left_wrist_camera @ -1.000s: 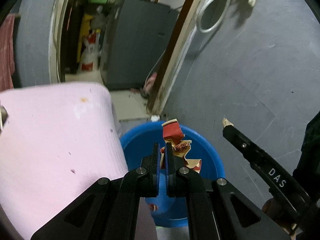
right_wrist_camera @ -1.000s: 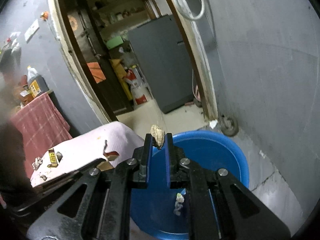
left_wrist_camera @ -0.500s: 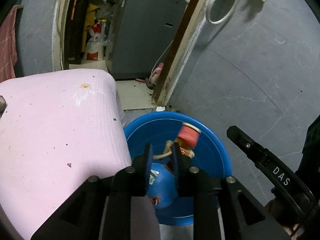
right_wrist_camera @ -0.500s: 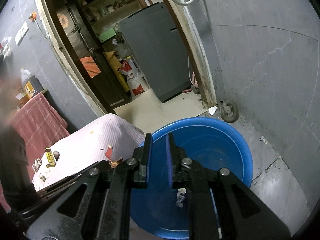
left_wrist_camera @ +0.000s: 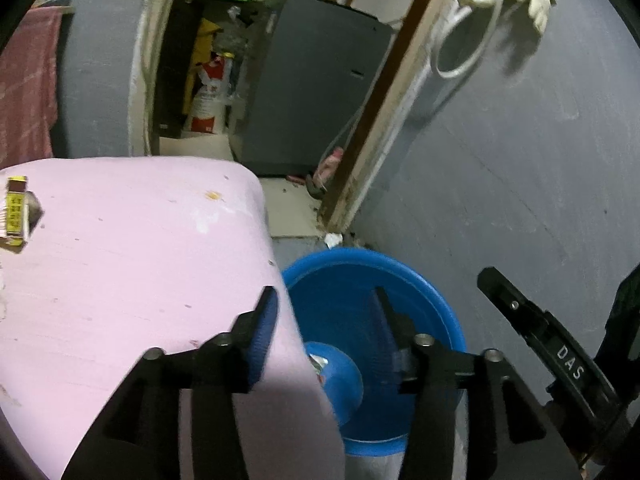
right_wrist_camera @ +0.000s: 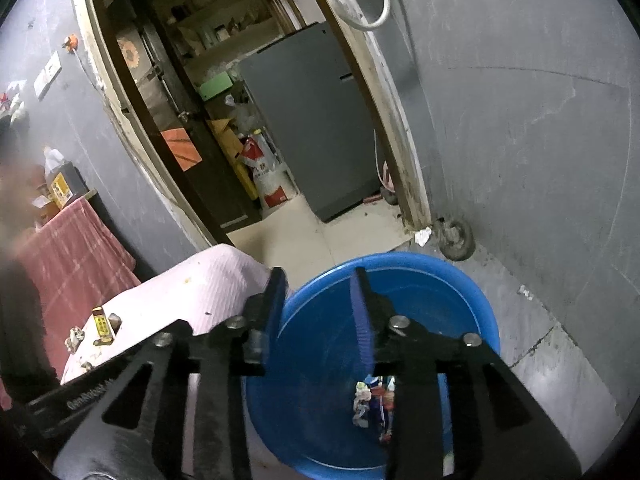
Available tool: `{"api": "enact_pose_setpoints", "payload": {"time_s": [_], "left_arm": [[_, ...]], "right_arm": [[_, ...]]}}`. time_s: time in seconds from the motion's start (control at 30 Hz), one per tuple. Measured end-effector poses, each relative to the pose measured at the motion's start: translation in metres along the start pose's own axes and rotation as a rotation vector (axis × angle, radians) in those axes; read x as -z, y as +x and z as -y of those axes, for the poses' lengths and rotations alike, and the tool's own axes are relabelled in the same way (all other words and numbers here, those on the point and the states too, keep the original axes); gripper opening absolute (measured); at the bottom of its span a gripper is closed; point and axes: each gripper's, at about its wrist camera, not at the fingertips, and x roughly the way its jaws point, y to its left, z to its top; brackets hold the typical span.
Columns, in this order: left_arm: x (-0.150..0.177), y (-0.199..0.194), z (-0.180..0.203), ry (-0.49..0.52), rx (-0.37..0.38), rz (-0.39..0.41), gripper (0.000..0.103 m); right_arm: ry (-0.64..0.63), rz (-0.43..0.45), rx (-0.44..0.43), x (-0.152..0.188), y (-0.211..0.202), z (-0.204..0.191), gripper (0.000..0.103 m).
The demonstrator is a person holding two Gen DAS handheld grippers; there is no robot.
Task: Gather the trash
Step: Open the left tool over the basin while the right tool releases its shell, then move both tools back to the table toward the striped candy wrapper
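A blue plastic tub (left_wrist_camera: 420, 280) stands on the floor beside a pink-covered table (left_wrist_camera: 120, 260); it also shows in the right wrist view (right_wrist_camera: 476, 304). Crumpled wrappers (right_wrist_camera: 374, 404) lie at its bottom. My left gripper (left_wrist_camera: 324, 312) is open and empty, above the table edge and the tub. My right gripper (right_wrist_camera: 318, 300) is open and empty above the tub's near rim; one of its fingers (left_wrist_camera: 520, 320) shows at the right of the left wrist view. A small yellow box (left_wrist_camera: 15, 210) and scraps (right_wrist_camera: 76, 336) lie on the table's far left.
A grey wall (left_wrist_camera: 520, 160) rises right of the tub. An open doorway (right_wrist_camera: 240, 120) leads to a room with a grey cabinet (right_wrist_camera: 312, 128) and a red-white sack (right_wrist_camera: 266, 176). A red cloth (right_wrist_camera: 72, 248) hangs left.
Both grippers have opened. The left let go of the red and tan wrappers, the right let go of a small tan scrap; both dropped toward the tub.
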Motion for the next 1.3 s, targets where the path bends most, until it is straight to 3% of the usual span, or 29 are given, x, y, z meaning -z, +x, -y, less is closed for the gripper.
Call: {"api": "enact_pose_setpoints", "payload": {"time_s": [0.13, 0.27, 0.43, 0.5, 0.57, 0.97, 1.3], "left_arm": [[-0.005, -0.019, -0.01, -0.02, -0.03, 0.061, 0.057], [-0.011, -0.038, -0.025, -0.02, -0.074, 0.111, 0.071], [-0.012, -0.065, -0.042, -0.007, -0.147, 0.205, 0.081], [-0.012, -0.075, -0.05, -0.011, -0.172, 0.231, 0.087], [-0.011, -0.085, -0.058, -0.023, -0.202, 0.258, 0.098], [0.001, -0.145, -0.103, -0.032, -0.345, 0.417, 0.099], [0.018, -0.185, -0.133, 0.018, -0.434, 0.468, 0.099]], "right_arm": [[-0.021, 0.038, -0.003, -0.002, -0.006, -0.009, 0.056], [-0.041, 0.079, -0.019, -0.002, -0.012, -0.018, 0.068], [-0.059, 0.135, -0.046, -0.001, -0.02, -0.035, 0.096], [-0.071, 0.148, -0.06, 0.001, -0.022, -0.043, 0.099], [-0.087, 0.162, -0.077, 0.002, -0.023, -0.05, 0.101], [-0.218, 0.33, -0.21, 0.017, -0.049, -0.116, 0.103], [-0.302, 0.281, -0.289, 0.032, -0.035, -0.171, 0.103]]}}
